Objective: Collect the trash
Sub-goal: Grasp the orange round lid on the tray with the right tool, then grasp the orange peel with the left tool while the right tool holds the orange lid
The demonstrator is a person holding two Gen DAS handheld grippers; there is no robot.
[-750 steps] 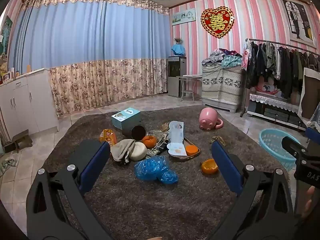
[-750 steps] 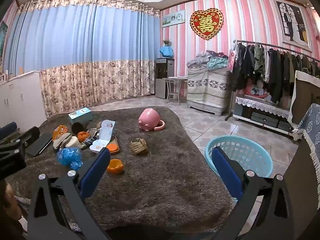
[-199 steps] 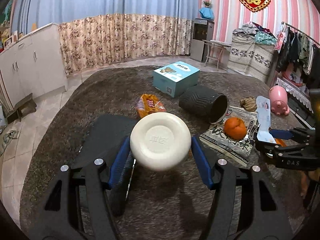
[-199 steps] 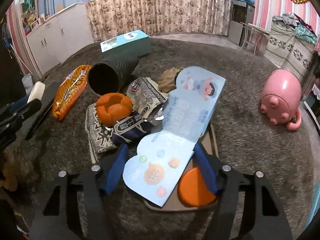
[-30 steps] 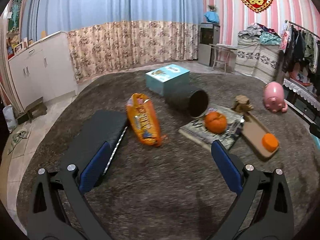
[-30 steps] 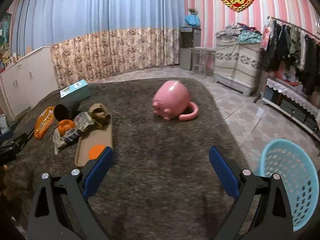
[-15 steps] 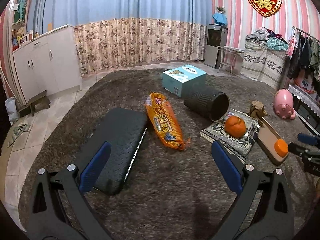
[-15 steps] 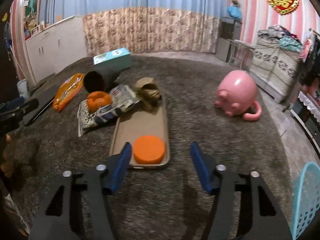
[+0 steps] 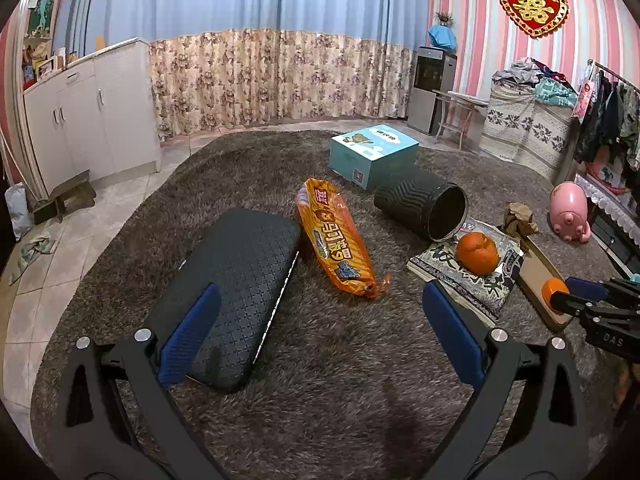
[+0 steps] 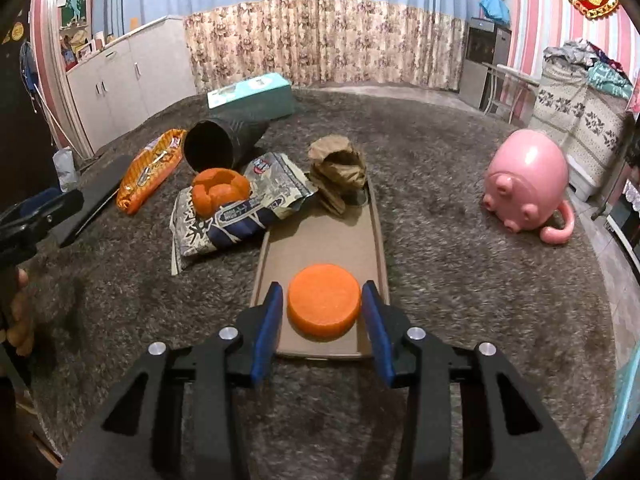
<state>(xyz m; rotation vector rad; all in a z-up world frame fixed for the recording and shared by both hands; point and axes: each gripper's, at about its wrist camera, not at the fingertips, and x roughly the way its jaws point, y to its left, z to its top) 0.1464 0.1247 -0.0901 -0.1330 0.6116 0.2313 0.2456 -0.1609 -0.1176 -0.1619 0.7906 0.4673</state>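
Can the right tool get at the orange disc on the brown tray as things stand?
Probably yes. The right tool already straddles the orange disc on the brown tray, its jaws just closing in, a sliver of gap each side. Nothing lies over the disc; the crumpled brown paper sits at the tray's far end.

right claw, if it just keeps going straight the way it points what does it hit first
Most likely the orange disc, which sits between the right claw's blue fingers on the brown tray. The jaws have just been closing around it; a sliver of tray shows each side, so contact looks not quite made.
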